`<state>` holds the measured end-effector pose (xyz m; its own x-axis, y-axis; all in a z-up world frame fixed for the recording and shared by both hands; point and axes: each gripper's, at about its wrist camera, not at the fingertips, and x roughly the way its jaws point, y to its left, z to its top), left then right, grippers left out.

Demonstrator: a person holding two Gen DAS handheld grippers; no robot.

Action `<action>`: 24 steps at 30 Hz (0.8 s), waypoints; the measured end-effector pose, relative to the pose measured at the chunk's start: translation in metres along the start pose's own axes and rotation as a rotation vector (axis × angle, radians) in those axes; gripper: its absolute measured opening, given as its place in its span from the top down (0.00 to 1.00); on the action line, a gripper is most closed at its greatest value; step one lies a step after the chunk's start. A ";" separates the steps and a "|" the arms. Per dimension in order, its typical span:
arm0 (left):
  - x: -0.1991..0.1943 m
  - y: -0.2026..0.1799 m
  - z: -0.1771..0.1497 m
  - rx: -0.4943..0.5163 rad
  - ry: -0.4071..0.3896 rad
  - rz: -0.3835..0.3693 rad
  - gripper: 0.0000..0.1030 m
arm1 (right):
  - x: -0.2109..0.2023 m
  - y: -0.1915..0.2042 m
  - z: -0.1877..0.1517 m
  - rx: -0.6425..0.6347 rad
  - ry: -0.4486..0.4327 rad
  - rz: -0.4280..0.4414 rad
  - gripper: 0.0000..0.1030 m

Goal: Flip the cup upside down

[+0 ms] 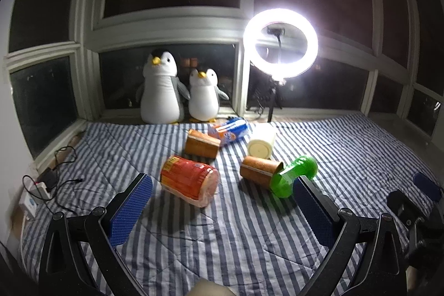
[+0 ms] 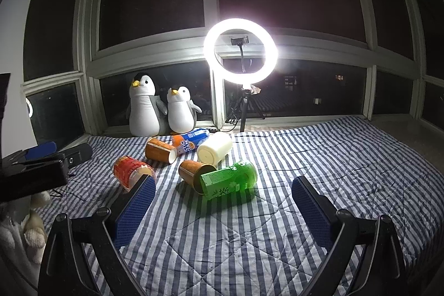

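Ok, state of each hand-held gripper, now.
Left hand-held gripper: open, holding nothing.
Right hand-held gripper: open, holding nothing.

**Both grippers held wide over the bed**

The left gripper [image 1: 222, 201] hangs above the bed's near edge, jaws spread wide with nothing between them. The right gripper [image 2: 223, 203] sits level beside it toward the right edge, jaws equally wide, blue pads [image 2: 136, 210] facing inward, gripping nothing.
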<state>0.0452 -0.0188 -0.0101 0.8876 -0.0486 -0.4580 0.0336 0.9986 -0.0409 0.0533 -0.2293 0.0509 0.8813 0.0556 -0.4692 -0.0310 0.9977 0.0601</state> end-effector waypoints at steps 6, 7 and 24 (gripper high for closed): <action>0.043 -0.015 0.014 0.061 0.115 -0.048 0.00 | 0.006 -0.013 -0.002 0.016 0.018 -0.017 0.06; 0.053 -0.019 0.017 0.075 0.136 -0.064 0.00 | 0.008 -0.015 -0.002 0.020 0.022 -0.020 0.06; 0.248 -0.078 0.070 0.132 0.515 -0.201 0.01 | 0.040 -0.061 -0.019 0.084 0.117 -0.097 0.06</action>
<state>0.2949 -0.1077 -0.0580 0.5206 -0.2091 -0.8278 0.2653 0.9612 -0.0759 0.0817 -0.2868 0.0119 0.8172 -0.0315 -0.5755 0.0950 0.9922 0.0806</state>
